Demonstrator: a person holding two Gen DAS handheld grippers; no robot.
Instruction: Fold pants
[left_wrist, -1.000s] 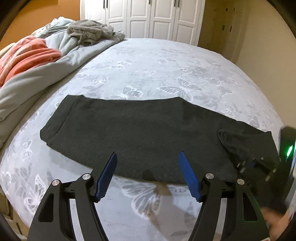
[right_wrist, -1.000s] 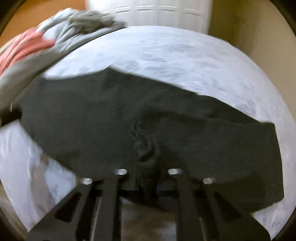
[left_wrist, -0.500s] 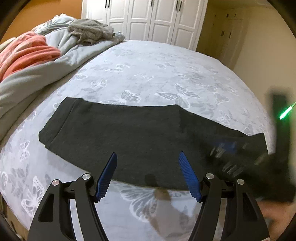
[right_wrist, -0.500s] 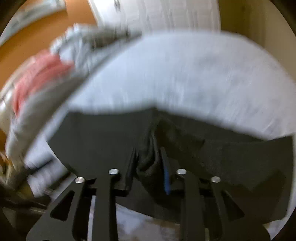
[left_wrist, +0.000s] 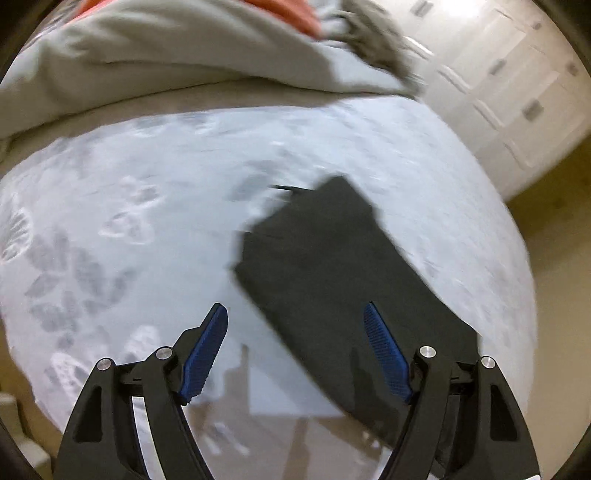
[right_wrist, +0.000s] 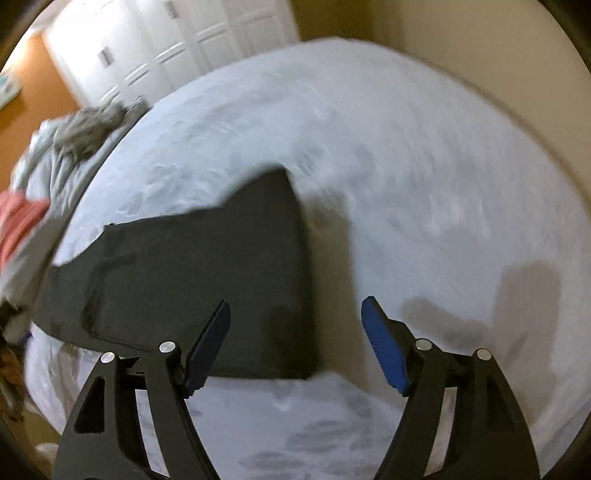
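Observation:
The dark grey pants (left_wrist: 332, 280) lie flat on the bed, folded over on themselves into a shorter shape. In the left wrist view they run from the middle down to the lower right. My left gripper (left_wrist: 295, 343) is open and empty, hovering above their near left edge. In the right wrist view the pants (right_wrist: 207, 280) lie left of centre, with a doubled layer on top. My right gripper (right_wrist: 295, 332) is open and empty above their right folded edge.
The bed (right_wrist: 406, 184) has a pale sheet with a butterfly print. A grey duvet (left_wrist: 166, 55) with an orange cloth and a grey garment (right_wrist: 88, 129) is heaped along one side. White wardrobe doors (left_wrist: 517, 92) stand beyond the bed.
My right gripper carried the pant end across over the rest, then opened and let go. Both views have swung sharply; the pants now look half as long.

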